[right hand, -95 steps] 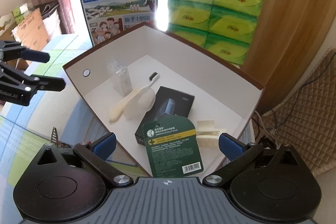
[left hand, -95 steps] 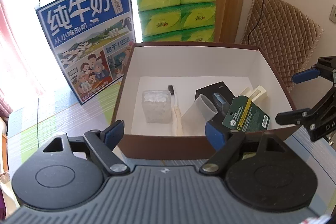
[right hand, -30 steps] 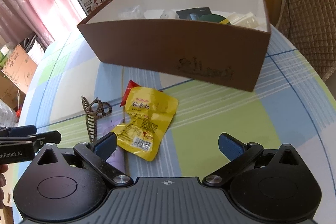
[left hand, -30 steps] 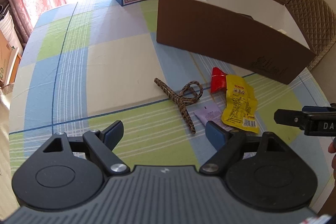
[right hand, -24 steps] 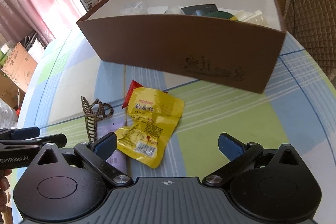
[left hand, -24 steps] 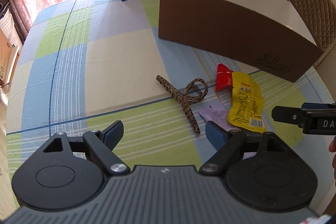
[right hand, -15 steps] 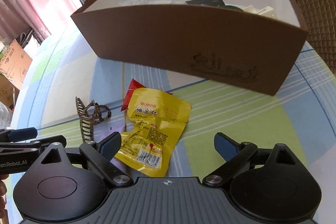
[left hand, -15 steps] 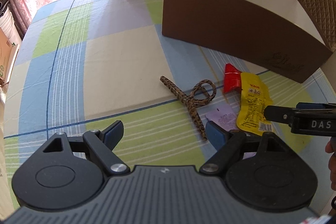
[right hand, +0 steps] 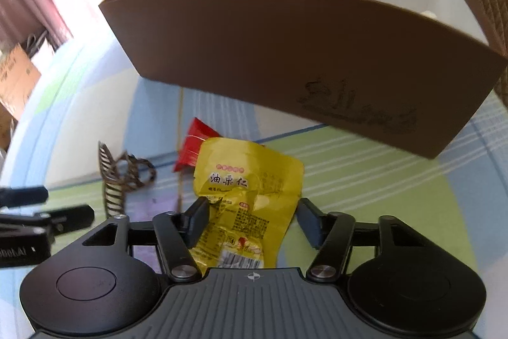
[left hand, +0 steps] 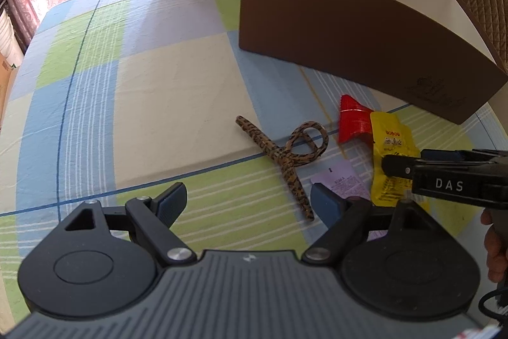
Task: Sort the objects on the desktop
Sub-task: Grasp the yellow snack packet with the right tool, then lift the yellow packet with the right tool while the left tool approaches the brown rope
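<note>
Right gripper (right hand: 252, 220) sits open around the crinkly yellow foil snack pouch (right hand: 246, 180); looks light, floppy, slippery, so I'd pinch the flat lower edge. Left gripper (left hand: 247, 200) is open, empty.

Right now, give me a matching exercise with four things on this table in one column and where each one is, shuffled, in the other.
Things:
1. yellow snack packet
2. red packet
3. leopard-print hair clip
4. purple card

Places:
A. partly under the yellow packet, on the box side
B. between the right gripper's open fingers
C. beside the left gripper's right fingertip
D. left of the packets, on the cream square's edge

Pairs: 1-B, 2-A, 3-D, 4-C
</note>
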Demonstrator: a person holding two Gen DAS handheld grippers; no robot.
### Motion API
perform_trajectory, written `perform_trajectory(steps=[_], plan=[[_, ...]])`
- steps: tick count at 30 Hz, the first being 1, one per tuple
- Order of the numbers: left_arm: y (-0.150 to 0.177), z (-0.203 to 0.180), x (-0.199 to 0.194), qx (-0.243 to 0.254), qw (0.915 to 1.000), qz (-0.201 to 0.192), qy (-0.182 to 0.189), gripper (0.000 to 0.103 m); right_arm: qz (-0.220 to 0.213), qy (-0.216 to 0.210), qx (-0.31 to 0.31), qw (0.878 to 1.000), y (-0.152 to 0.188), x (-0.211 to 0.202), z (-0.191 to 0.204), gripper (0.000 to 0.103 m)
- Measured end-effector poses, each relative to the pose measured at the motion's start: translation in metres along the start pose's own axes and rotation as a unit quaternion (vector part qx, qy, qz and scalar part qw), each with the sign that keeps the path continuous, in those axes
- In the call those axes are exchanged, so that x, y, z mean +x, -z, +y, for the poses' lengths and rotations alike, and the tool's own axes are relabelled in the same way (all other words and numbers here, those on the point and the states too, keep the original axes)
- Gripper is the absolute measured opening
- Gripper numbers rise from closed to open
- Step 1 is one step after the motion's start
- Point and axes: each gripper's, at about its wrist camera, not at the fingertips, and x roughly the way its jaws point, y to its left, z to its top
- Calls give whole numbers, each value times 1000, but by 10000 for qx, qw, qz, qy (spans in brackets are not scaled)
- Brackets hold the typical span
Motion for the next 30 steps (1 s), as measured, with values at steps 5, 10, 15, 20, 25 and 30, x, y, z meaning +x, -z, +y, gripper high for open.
perform_trajectory(steps=[5,10,15,20,25,30], plan=[[-3,-5,5,7,9999,-16,101,82,56,115,39,9999,3,-8,-22,54],[-5,-15,10,17,9998,-71,181,82,-6,295,290,9991,9,-18,-54,54],[-10,-27,20,-11,9998,-144,160,82,-73,460,526,9975,9,-25,-75,54],[-17,-35,32,-40,9997,-237,-13,78,-114,497,589,9970,9,-30,-86,54],[-20,-37,40,276,9988,-347,-203,60,-139,502,595,9969,12,-34,-92,54],[-13,-20,36,501,9978,-397,-148,58,-148,451,543,9974,15,-32,-93,54]])
